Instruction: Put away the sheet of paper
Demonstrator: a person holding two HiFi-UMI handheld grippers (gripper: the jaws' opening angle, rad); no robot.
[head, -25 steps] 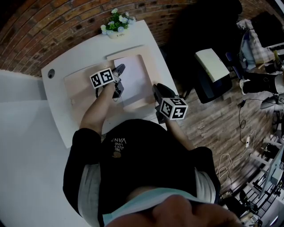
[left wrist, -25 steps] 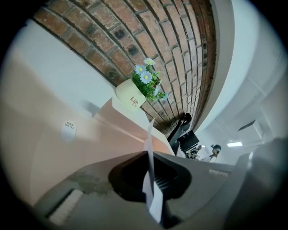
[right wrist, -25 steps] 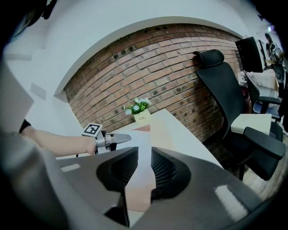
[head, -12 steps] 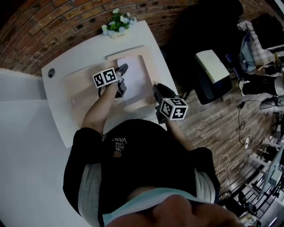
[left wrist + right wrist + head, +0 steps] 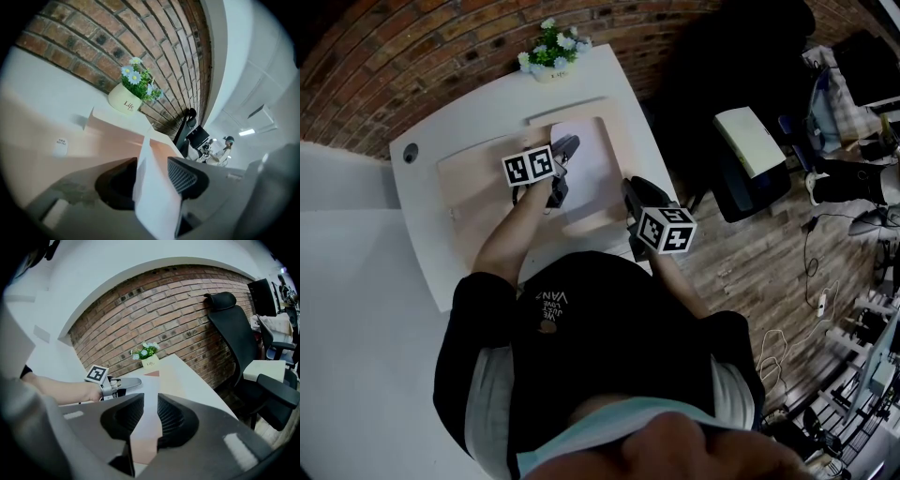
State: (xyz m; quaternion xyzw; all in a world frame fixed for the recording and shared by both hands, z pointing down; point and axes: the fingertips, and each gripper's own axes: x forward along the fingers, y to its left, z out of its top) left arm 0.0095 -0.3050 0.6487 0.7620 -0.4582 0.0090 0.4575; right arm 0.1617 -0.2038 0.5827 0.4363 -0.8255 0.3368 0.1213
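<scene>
A white sheet of paper (image 5: pixel 587 167) lies on the right half of an open pink folder (image 5: pixel 478 192) on the white desk (image 5: pixel 487 112). My left gripper (image 5: pixel 568 144) reaches over the sheet's left edge. In the left gripper view the sheet (image 5: pixel 157 197) stands edge-on between the jaws of the left gripper (image 5: pixel 153 168); they have just been opening and the pads no longer pinch it. My right gripper (image 5: pixel 630 189) sits at the folder's near right edge. In the right gripper view its jaws (image 5: pixel 150 401) stand close together on the pink folder cover (image 5: pixel 140 446).
A small pot of white flowers (image 5: pixel 548 52) stands at the desk's far edge by the brick wall. A black office chair (image 5: pixel 234 333) is to the right of the desk. A round cable hole (image 5: pixel 408 155) is at the desk's left corner.
The left gripper has shifted slightly to the right over the folder and rolled a little. The right gripper has stayed put.
</scene>
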